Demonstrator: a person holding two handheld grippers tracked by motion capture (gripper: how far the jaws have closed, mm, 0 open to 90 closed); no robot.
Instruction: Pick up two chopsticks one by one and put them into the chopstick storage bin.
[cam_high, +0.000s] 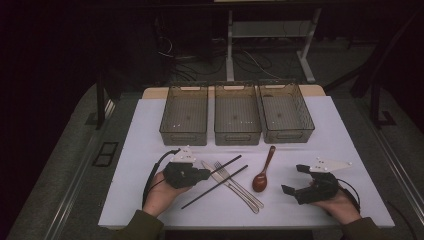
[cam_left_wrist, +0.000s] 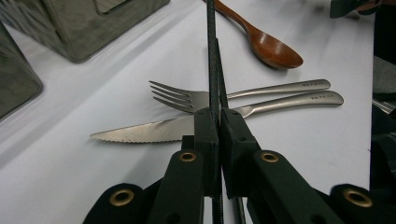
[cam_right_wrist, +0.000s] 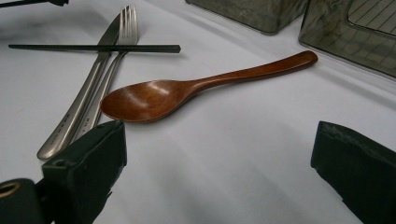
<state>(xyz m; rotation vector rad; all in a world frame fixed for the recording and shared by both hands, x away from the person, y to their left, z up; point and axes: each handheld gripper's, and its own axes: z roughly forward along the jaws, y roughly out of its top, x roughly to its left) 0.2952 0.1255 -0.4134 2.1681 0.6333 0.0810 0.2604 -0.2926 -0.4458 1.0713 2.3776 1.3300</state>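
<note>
Black chopstick (cam_left_wrist: 213, 60), thin and straight, pinched at its near end between the closed jaws of the left claw (cam_left_wrist: 219, 122); it runs out above the fork (cam_left_wrist: 187, 99) and knife (cam_left_wrist: 154, 131). In the high view that chopstick (cam_high: 226, 164) points up-right from the claw, looks slightly lifted, hard to tell. Second black chopstick (cam_high: 215, 186) lies flat on the white table (cam_high: 150, 130), diagonal, across the knife and fork, roughly parallel to the first.

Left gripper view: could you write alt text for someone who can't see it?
A black claw is clamped shut on a thin black chopstick above a white table. Beneath lie a serrated knife and a fork, with a brown wooden spoon beyond.
</note>
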